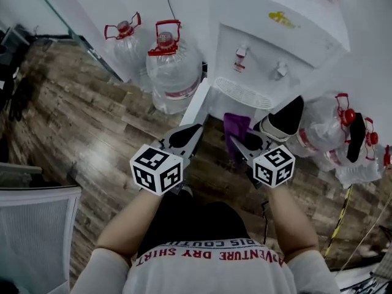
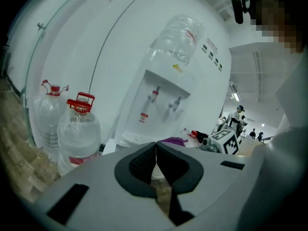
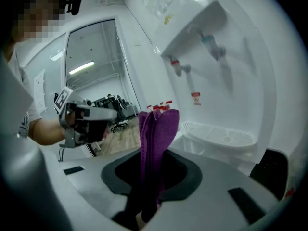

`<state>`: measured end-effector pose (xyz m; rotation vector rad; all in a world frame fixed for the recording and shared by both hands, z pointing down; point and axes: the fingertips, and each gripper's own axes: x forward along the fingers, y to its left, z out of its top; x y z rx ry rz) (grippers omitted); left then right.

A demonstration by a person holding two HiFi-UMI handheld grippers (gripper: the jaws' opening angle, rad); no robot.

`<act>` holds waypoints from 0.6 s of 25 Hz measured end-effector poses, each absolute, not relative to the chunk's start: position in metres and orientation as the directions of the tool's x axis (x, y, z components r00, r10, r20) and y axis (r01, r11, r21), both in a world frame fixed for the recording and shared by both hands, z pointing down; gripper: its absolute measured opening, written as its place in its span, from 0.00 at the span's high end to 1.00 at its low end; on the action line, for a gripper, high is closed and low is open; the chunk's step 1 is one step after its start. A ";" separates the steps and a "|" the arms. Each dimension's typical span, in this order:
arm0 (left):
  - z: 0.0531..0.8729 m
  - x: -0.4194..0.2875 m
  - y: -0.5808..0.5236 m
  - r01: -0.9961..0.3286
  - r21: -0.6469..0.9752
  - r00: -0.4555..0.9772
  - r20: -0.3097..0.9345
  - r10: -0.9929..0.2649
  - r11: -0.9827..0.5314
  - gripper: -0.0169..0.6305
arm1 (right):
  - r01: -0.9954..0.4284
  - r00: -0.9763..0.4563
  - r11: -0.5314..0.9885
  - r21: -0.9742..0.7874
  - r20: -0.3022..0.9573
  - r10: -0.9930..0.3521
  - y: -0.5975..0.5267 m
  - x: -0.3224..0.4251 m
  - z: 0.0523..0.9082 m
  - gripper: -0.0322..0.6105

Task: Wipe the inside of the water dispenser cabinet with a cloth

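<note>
Plank floor (image 1: pixel 79 121) is seen around the dispenser (image 1: pixel 269 48) at 12 o'clock; cloth (image 3: pixel 156 129) is clamped by right tongs (image 3: pixel 151 153), left tongs (image 2: pixel 155 147) closed.

Running the tally now: one dispenser, one cloth, two grippers, bottles piling up.

One water dispenser (image 1: pixel 275 29) is standing at the floor's far edge, showing two taps (image 1: pixel 241 52) (image 1: pixel 280 70) and one drip tray (image 1: pixel 245 94). Two capped water bottles (image 1: pixel 125 41) (image 1: pixel 174 66) are sitting on the floor to its left, one more bottle (image 2: pixel 180 35) is riding on top, and at least two further bottles (image 1: pixel 324 130) (image 1: pixel 361 158) are crowding its right; the picture's edge is cutting that count short. One purple cloth (image 1: pixel 236 127) is showing, plus a left gripper (image 1: pixel 191 133) and a right gripper (image 1: pixel 242 144), each carrying one marker cube (image 1: pixel 157 169) (image 1: pixel 274 166).
</note>
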<state>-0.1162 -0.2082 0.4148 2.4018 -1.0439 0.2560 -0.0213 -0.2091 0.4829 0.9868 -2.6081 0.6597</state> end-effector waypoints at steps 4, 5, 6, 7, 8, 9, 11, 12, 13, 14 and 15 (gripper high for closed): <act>0.453 -0.116 -0.221 -0.689 0.387 0.724 0.340 -0.600 -0.613 0.93 | -0.697 -0.700 0.664 -0.272 0.461 -0.546 -0.234 -0.021 0.578 0.81; 0.460 -0.116 -0.221 -0.677 0.395 0.736 0.335 -0.589 -0.621 0.93 | -0.701 -0.690 0.666 -0.256 0.480 -0.542 -0.241 -0.021 0.600 0.81; 0.466 -0.115 -0.221 -0.664 0.403 0.748 0.331 -0.576 -0.631 0.93 | -0.706 -0.679 0.667 -0.239 0.499 -0.539 -0.247 -0.021 0.622 0.81; 0.472 -0.114 -0.220 -0.650 0.412 0.759 0.328 -0.562 -0.638 0.93 | -0.710 -0.667 0.668 -0.224 0.516 -0.537 -0.254 -0.021 0.643 0.81; 0.478 -0.113 -0.219 -0.637 0.429 0.770 0.328 -0.547 -0.640 0.93 | -0.713 -0.657 0.668 -0.211 0.533 -0.533 -0.261 -0.023 0.663 0.81; 0.485 -0.113 -0.217 -0.624 0.459 0.781 0.328 -0.532 -0.633 0.93 | -0.716 -0.647 0.669 -0.202 0.552 -0.526 -0.267 -0.025 0.684 0.81; 0.495 -0.109 -0.213 -0.591 0.534 0.803 0.318 -0.504 -0.605 0.93 | -0.725 -0.621 0.662 -0.188 0.594 -0.511 -0.279 -0.026 0.722 0.81; 0.498 -0.107 -0.213 -0.579 0.551 0.811 0.311 -0.496 -0.601 0.93 | -0.734 -0.603 0.655 -0.178 0.615 -0.509 -0.287 -0.025 0.739 0.81; 0.500 -0.105 -0.214 -0.576 0.548 0.813 0.308 -0.494 -0.607 0.93 | -0.743 -0.583 0.649 -0.163 0.634 -0.509 -0.295 -0.023 0.753 0.81; 0.501 -0.105 -0.215 -0.580 0.529 0.811 0.308 -0.497 -0.619 0.93 | -0.751 -0.562 0.643 -0.147 0.653 -0.508 -0.302 -0.022 0.765 0.81; 0.502 -0.106 -0.216 -0.586 0.508 0.808 0.309 -0.502 -0.631 0.93 | -0.759 -0.543 0.638 -0.134 0.670 -0.506 -0.309 -0.022 0.777 0.81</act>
